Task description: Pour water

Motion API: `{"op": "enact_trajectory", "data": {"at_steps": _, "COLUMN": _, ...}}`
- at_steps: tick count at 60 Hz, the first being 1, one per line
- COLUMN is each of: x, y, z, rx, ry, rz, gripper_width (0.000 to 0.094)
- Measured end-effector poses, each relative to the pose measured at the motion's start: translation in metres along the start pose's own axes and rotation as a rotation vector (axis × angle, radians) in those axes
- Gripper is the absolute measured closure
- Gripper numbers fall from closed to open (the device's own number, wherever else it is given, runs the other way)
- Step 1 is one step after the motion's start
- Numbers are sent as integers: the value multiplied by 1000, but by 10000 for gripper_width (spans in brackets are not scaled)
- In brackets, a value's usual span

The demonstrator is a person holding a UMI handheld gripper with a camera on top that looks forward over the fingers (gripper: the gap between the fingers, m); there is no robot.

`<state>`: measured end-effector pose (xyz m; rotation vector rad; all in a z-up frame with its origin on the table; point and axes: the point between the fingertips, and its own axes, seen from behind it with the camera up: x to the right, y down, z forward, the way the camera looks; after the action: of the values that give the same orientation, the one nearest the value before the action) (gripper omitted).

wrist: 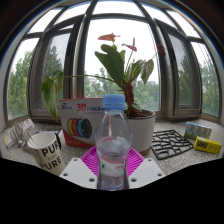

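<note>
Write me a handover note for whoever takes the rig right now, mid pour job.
Tongs: closed on the bottle, both pink pads against its sides.
Bottle: clear plastic, blue cap on, upright, water inside; whether it is lifted off the counter cannot be told.
Mug: white with black lettering, on the counter left of the bottle; its fill cannot be seen.
Beyond the bottle: a colourful box and a potted plant at the window.
Done: bottle gripped.
Left: cap looks to need removing; then probably carry the bottle over the mug, tilt and pour.
</note>
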<state>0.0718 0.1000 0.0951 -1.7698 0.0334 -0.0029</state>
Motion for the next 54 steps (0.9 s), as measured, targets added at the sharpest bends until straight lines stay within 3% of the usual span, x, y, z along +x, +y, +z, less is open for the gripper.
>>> {"op": "enact_trajectory", "data": {"at_steps": 4, "x": -6, "y": 7, "z": -3, "rx": 5, "ry": 5, "rz": -21, "gripper_width": 620}}
{"op": "enact_trajectory", "data": {"at_steps": 11, "x": -7, "y": 7, "z": -4, "rx": 12, "ry": 22, "rz": -66, "gripper_width": 460}}
{"op": "enact_trajectory", "data": {"at_steps": 13, "x": -6, "y": 13, "z": -6, "rx": -29, "ry": 33, "rz": -71, "gripper_width": 365}}
{"op": "enact_trajectory", "data": {"at_steps": 16, "x": -6, "y": 25, "z": -9, "rx": -98, "ry": 42, "rz": -67, "gripper_width": 93}}
{"op": "enact_trajectory", "data": {"at_steps": 17, "x": -8, "y": 27, "z": -10, "rx": -112, "ry": 38, "rz": -61, "gripper_width": 75}}
{"op": "enact_trajectory", "data": {"at_steps": 28, "x": -5, "y": 30, "z": -58, "rx": -197, "ry": 103, "rz": -27, "gripper_width": 80}}
{"op": "enact_trajectory", "data": {"at_steps": 41, "x": -20, "y": 15, "z": -168, "rx": -248, "ry": 167, "rz": -38, "gripper_width": 80}}
{"op": "enact_trajectory", "data": {"at_steps": 54, "x": -39, "y": 7, "z": -268, "rx": -245, "ry": 192, "rz": -61, "gripper_width": 81}}
